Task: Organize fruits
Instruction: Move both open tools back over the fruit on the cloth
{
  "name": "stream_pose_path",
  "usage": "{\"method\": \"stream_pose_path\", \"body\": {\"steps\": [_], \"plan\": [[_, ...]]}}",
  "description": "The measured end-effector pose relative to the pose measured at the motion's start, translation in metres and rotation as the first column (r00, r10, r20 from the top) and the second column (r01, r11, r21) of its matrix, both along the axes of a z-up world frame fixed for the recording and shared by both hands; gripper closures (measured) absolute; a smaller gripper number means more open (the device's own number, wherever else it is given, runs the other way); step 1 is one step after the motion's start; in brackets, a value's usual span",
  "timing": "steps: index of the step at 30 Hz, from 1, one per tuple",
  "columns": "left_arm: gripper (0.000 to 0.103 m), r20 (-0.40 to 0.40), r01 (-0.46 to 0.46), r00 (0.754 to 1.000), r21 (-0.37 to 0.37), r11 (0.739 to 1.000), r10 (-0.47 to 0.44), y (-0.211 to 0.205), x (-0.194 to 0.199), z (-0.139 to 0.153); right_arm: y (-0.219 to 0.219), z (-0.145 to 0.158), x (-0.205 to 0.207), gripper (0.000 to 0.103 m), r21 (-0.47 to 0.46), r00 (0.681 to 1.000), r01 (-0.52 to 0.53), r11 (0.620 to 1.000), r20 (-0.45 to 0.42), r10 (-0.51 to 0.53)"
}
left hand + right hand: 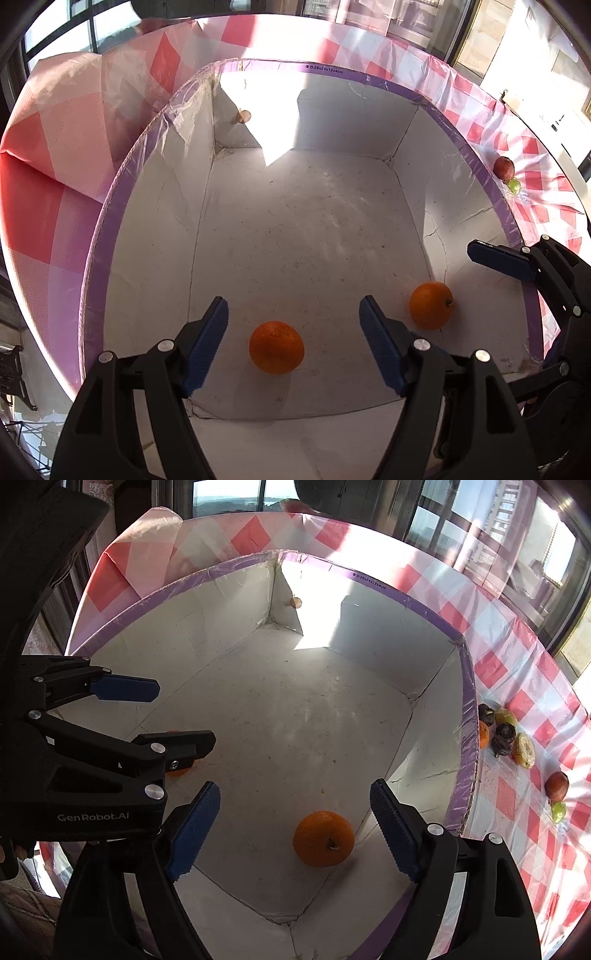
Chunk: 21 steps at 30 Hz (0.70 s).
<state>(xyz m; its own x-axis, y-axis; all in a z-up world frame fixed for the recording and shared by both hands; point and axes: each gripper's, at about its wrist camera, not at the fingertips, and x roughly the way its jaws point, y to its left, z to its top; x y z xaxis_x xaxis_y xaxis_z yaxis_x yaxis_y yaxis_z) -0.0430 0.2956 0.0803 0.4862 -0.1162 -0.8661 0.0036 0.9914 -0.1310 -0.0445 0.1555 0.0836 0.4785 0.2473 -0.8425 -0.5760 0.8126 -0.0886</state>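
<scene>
Box [122, 206] as landmark: white cardboard, purple taped rim, sitting on a tabletop [48, 192] under a red-and-white check cloth.

Nearest, over the box's near end: left gripper [293, 343], jaws spread, pads clear of the orange [276, 347] lying on the box floor between them. No contact.

Beside it, toward the box's near right corner: right gripper [295, 829], jaws spread wide, a second orange [323, 838] on the floor between its pads, stem facing the camera, untouched. The same fruit shows in the left wrist view just right of the left gripper.

Box floor beyond both oranges bare, scuffed; sunlight patch at the far wall.

Outside the box's right wall, on the cloth: a red fruit [556, 785] with a green one [558, 811] beside it; farther along, a cluster of dark and yellow fruits [508, 734] against the wall.
</scene>
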Motion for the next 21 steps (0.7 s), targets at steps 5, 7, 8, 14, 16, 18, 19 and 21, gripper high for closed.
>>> {"method": "stream_pose_path", "body": {"steps": [5, 7, 8, 14, 16, 18, 19, 21], "plan": [[0.029, -0.018, -0.014, 1.0, 0.015, 1.0, 0.015, -0.003, -0.001, -0.001, 0.0, 0.002, 0.0, 0.019, 0.008, 0.997, -0.063, 0.998, -0.036, 0.063], [0.029, -0.01, -0.025, 1.0, 0.017, 1.0, 0.025, -0.004, -0.003, 0.0, -0.001, 0.005, 0.0, 0.021, 0.016, 0.993, -0.104, 0.995, -0.048, 0.104], [0.029, -0.006, -0.038, 0.999, 0.014, 0.999, 0.038, -0.004, -0.003, 0.0, -0.004, 0.008, -0.001, 0.023, 0.021, 0.992, -0.121, 0.992, -0.038, 0.122], [0.025, 0.071, -0.144, 0.988, 0.12, 0.982, 0.136, -0.016, -0.005, 0.022, -0.047, 0.051, -0.002, 0.024, 0.171, 0.981, -0.178, 0.969, 0.106, 0.162], [0.015, 0.126, -0.171, 0.981, 0.175, 0.97, 0.151, -0.028, -0.003, 0.034, -0.071, 0.063, 0.003, 0.023, 0.222, 0.981, -0.147, 0.964, 0.156, 0.113], [0.011, 0.171, -0.182, 0.974, 0.197, 0.963, 0.149, -0.043, 0.002, 0.046, -0.1, 0.067, 0.013, 0.022, 0.28, 0.985, -0.078, 0.957, 0.167, 0.032], [0.011, 0.191, -0.185, 0.971, 0.217, 0.958, 0.144, -0.052, 0.005, 0.052, -0.116, 0.067, 0.019, 0.022, 0.305, 0.988, -0.03, 0.952, 0.156, -0.018], [0.011, 0.227, -0.19, 0.965, 0.264, 0.946, 0.13, -0.075, 0.013, 0.065, -0.149, 0.062, 0.032, 0.022, 0.34, 0.987, 0.075, 0.938, 0.111, -0.119]]}}
